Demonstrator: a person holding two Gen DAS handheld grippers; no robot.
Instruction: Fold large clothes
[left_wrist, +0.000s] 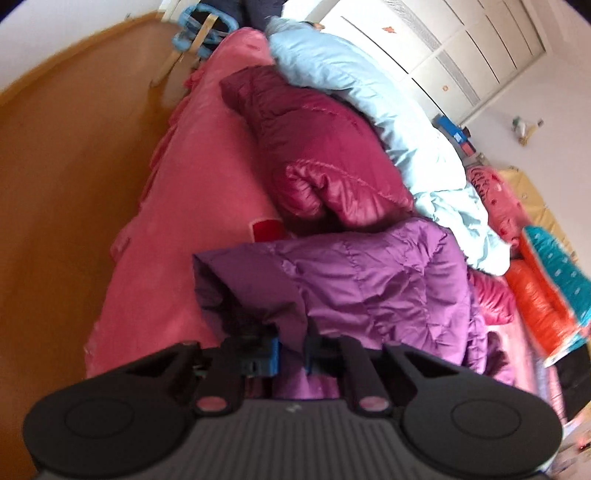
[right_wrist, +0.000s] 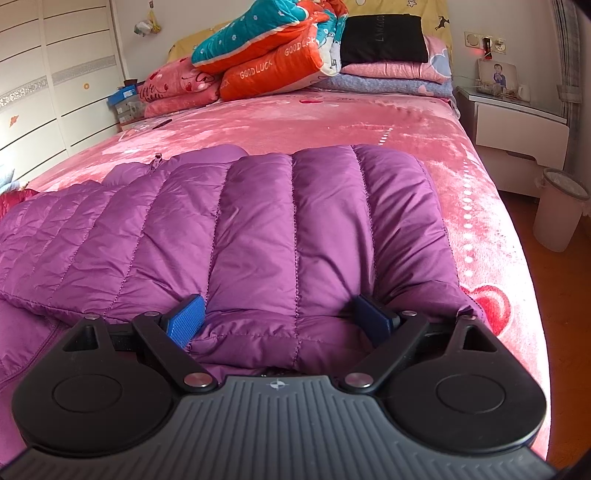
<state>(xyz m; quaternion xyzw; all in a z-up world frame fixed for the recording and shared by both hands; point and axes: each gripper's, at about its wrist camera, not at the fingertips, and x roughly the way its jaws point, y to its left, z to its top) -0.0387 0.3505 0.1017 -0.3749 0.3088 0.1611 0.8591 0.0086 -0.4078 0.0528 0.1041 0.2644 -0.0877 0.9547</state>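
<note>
The left gripper (left_wrist: 291, 354) had clamped the quilted purple down jacket (right_wrist: 258, 221) at lower centre. The right gripper (right_wrist: 279, 321) sat wide open, jacket bulging between. It should close before lifting evenly.

A bed (right_wrist: 424, 122) with a pink plush cover carries a purple quilted jacket (right_wrist: 258, 221) spread across it. A maroon jacket (left_wrist: 325, 155) and a pale blue quilt (left_wrist: 369, 92) lie beside it.

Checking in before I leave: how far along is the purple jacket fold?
Done: purple jacket is spread on the pink bed. In hand: left gripper is shut on a jacket edge; right gripper sits open around the other end. Left: the fold itself, then the maroon jacket.
</note>
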